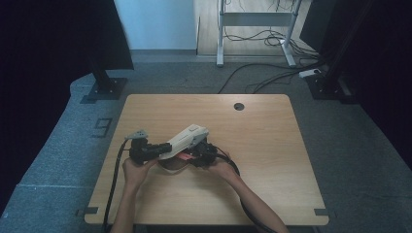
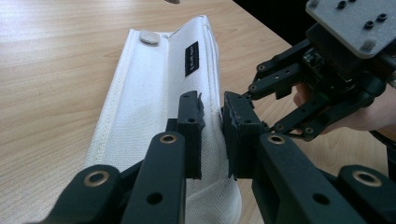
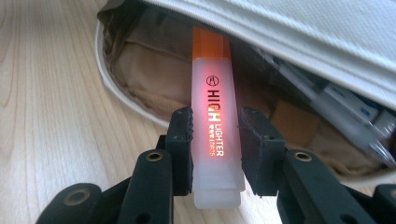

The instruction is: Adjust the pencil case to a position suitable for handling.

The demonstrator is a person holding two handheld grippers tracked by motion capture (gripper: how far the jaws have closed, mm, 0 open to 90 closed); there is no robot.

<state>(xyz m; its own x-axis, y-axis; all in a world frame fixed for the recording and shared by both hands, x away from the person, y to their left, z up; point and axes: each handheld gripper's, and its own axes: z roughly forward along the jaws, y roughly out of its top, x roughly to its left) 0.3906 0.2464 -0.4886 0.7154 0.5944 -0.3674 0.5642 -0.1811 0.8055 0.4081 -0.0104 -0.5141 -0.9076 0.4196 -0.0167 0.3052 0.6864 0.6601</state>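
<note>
You have one white fabric pencil case point(image 2: 154, 93) on the wooden table point(image 1: 272, 145), with one black label point(image 2: 191, 58) and one white snap button point(image 2: 149, 37) on its flap. One orange highlighter point(image 3: 215, 121) sits at the case's open mouth. Inside the case, several pens point(image 3: 327, 100); exact count cannot be told. Two grippers beside the case: left gripper point(image 1: 167, 148), right gripper point(image 1: 197, 156).

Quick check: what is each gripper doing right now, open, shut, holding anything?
Left gripper: shut on the white pencil case's edge.
Right gripper: shut on the orange highlighter, at the case's opening.
</note>
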